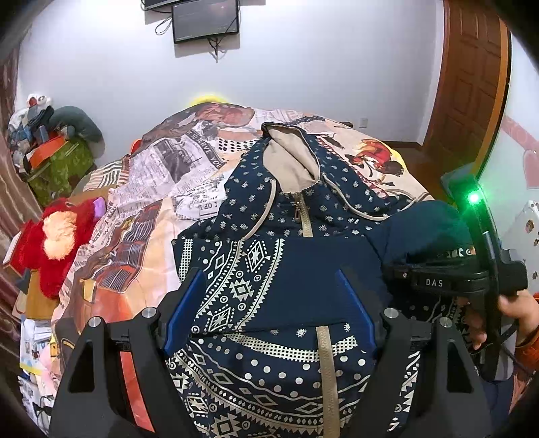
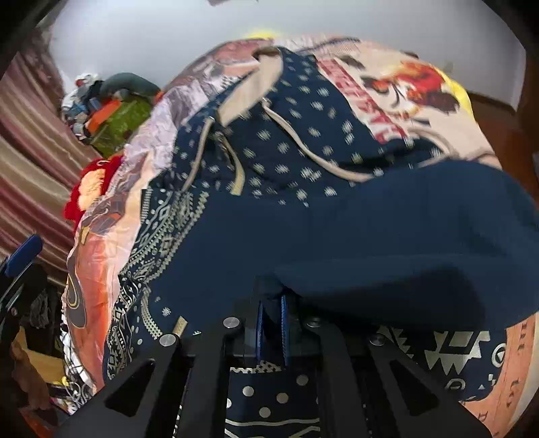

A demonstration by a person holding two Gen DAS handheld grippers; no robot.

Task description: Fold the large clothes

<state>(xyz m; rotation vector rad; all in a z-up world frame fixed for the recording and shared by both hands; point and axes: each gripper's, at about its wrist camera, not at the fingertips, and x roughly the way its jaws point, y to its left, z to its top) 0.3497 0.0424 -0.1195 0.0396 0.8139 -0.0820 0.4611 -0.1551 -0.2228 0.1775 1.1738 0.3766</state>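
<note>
A navy hoodie [image 1: 269, 242] with cream patterns, a beige-lined hood [image 1: 289, 158] and a zip lies spread on the bed. My left gripper [image 1: 273, 300] hovers over its chest, jaws wide open, with nothing pinched between the blue pads [image 1: 187, 303]. My right gripper [image 2: 272, 320] is shut on a plain navy sleeve [image 2: 370, 242] of the hoodie, which drapes across the body. In the left wrist view the right gripper's black body [image 1: 454, 279] sits at the right, held by a hand [image 1: 518, 310], with the sleeve [image 1: 427, 229] bunched at its front.
The bed has a printed newspaper-style cover [image 1: 161, 188]. A red plush toy [image 1: 57, 236] lies at its left edge. A cluttered green box [image 1: 57, 161] stands by the striped curtain [image 2: 30, 168]. A wooden door [image 1: 471, 84] is on the right and a wall screen [image 1: 205, 20] hangs above.
</note>
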